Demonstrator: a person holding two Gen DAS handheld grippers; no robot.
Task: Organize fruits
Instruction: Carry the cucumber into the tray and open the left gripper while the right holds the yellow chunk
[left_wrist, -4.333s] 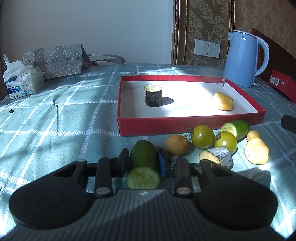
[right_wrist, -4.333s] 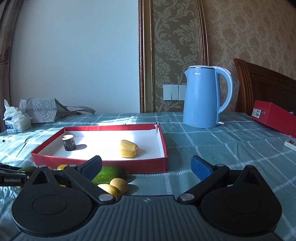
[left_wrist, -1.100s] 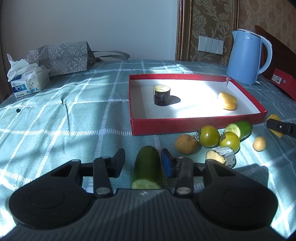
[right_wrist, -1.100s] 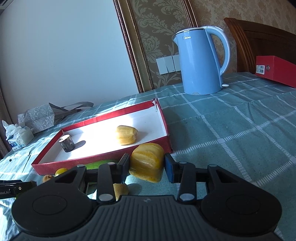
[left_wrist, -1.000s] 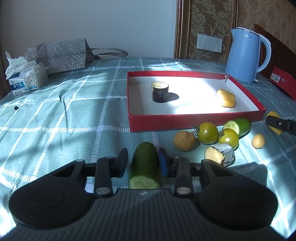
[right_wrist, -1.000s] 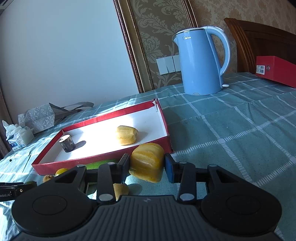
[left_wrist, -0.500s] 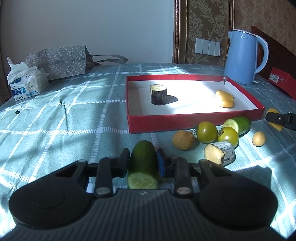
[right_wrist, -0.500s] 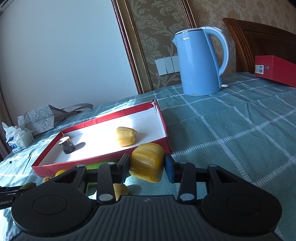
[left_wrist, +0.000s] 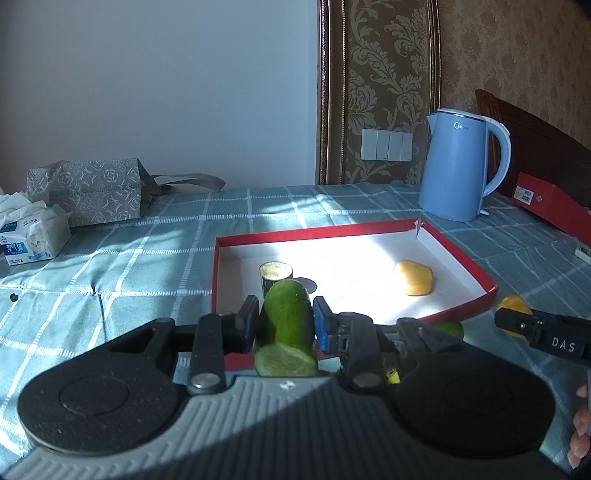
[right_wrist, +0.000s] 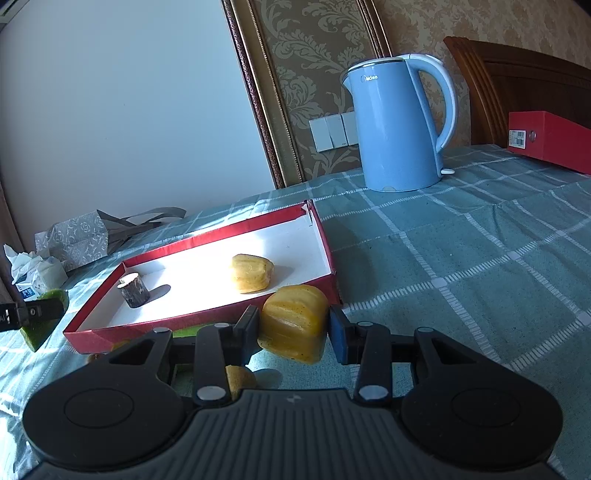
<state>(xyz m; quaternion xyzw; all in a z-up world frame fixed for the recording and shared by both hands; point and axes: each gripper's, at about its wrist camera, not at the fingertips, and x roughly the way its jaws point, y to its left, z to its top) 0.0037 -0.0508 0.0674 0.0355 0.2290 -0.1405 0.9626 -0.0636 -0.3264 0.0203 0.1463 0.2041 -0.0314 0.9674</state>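
My left gripper (left_wrist: 284, 326) clamps a cucumber (left_wrist: 286, 328) above the tray's (left_wrist: 458, 264) near edge, my right gripper (right_wrist: 291, 330) grips a yellow fruit (right_wrist: 293, 323) at its near right corner

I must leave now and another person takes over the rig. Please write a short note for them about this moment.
Left gripper: shut on the cucumber piece, in front of the red tray.
Right gripper: shut on the yellow piece, near the tray's front right corner.
Done: a dark-skinned stub and another yellow piece lie in the tray.
Left: put both held pieces in, then the fruits on the cloth in front of the tray.
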